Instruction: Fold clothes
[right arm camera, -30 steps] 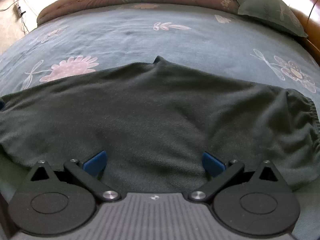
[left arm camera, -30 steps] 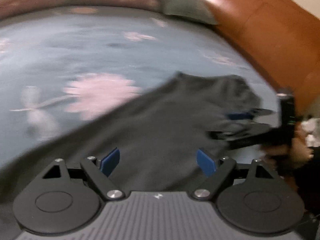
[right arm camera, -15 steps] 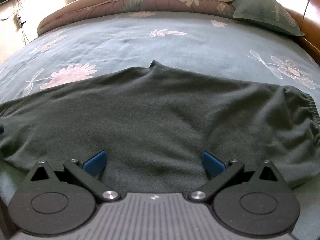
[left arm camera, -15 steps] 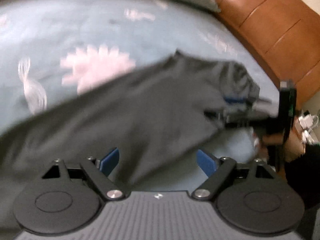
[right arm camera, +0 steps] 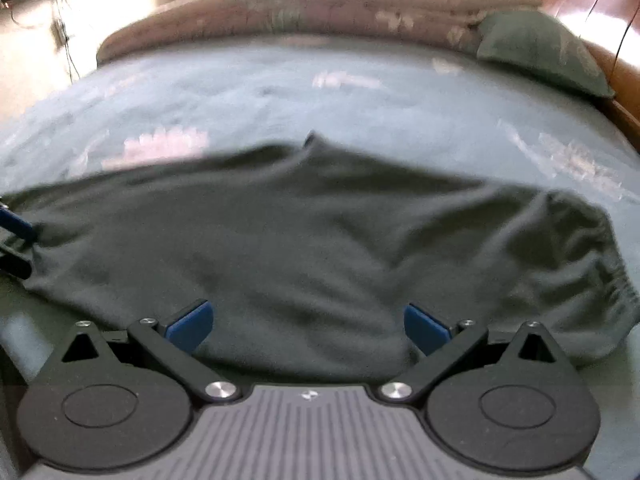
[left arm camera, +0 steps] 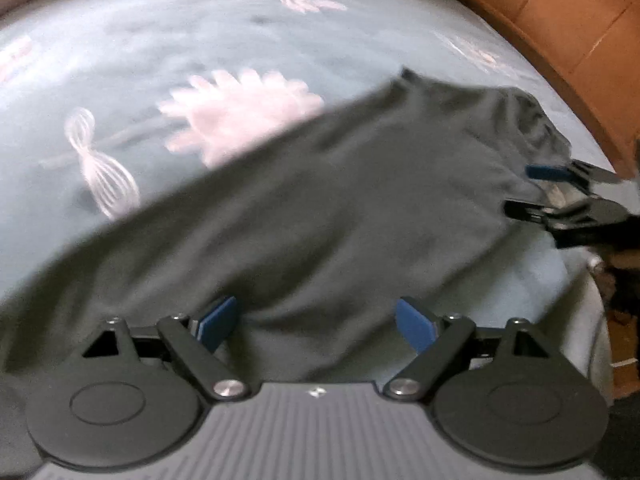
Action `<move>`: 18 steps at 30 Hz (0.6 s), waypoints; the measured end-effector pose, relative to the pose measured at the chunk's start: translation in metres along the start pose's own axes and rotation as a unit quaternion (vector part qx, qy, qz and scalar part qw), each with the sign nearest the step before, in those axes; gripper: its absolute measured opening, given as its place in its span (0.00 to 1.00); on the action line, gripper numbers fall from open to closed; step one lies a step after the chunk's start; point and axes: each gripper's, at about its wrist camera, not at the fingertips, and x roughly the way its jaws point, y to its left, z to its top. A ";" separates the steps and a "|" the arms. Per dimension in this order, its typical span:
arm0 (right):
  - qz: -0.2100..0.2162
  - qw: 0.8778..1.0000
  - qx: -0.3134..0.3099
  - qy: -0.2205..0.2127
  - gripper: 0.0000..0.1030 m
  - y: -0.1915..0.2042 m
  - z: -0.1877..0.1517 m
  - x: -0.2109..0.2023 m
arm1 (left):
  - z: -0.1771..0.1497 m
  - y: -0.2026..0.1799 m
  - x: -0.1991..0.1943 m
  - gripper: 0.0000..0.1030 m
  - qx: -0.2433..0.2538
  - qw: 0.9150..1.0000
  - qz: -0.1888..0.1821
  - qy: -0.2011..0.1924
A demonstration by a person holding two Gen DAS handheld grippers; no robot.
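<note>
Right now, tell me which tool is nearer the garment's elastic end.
Right. The right tool sits beside the elastic end; the left tool is at the opposite end of the garment.

In the left wrist view we see our left gripper (left arm camera: 316,322) spread wide above the near edge of a dark garment (left arm camera: 320,208) stretched across the bedspread (left arm camera: 160,40). At the garment's right end, near the bed's right edge, our right gripper (left arm camera: 524,190) reaches in, jaws apart. A wooden headboard (left arm camera: 580,40) fills the upper right corner.
</note>
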 end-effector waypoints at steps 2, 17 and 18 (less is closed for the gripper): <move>-0.006 1.000 0.000 -0.024 1.00 -0.011 0.008 -0.002 | 0.008 0.002 -0.005 0.85 -0.001 1.000 0.008 -0.012; -0.081 0.993 0.076 -0.039 1.00 -0.104 -0.005 -0.009 | 0.020 0.009 0.021 0.85 -0.039 0.999 0.022 0.000; -0.078 0.993 0.072 -0.043 1.00 -0.102 0.001 -0.004 | 0.021 0.008 0.024 0.85 -0.039 0.999 0.024 0.004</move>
